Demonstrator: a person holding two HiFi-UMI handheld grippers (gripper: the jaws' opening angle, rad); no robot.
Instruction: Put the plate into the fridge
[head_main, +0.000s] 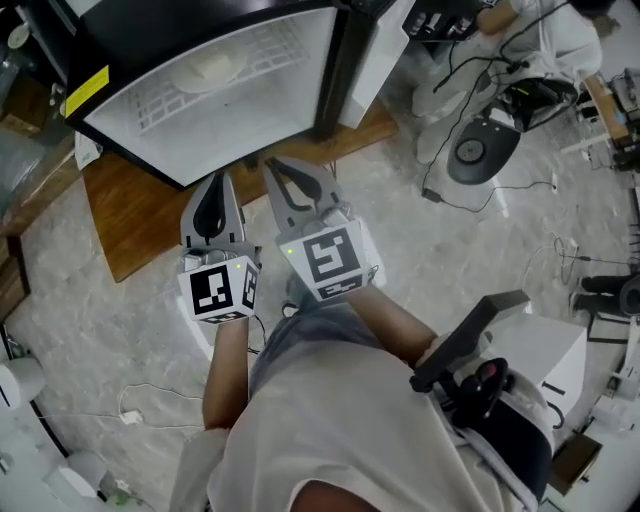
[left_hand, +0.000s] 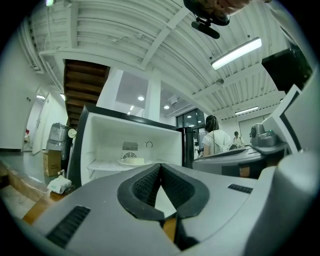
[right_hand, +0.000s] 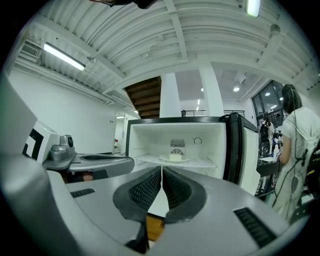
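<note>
Pointing level at the open fridge, the left gripper and right gripper are close side by side. Both have jaws closed tip to tip with nothing between them. Just past them is a wooden board under the fridge, on pale marbled floor with a white cable lying loose. The plate is inside the fridge on the white wire shelf, toward the back below the vent. It is round, pale and shallow, and carries a small pale block I can't identify. The fridge has a white interior and black frame, with its door open at right. Beyond are a wooden stair, a strip light on the ribbed ceiling, and a person in white at right.
</note>
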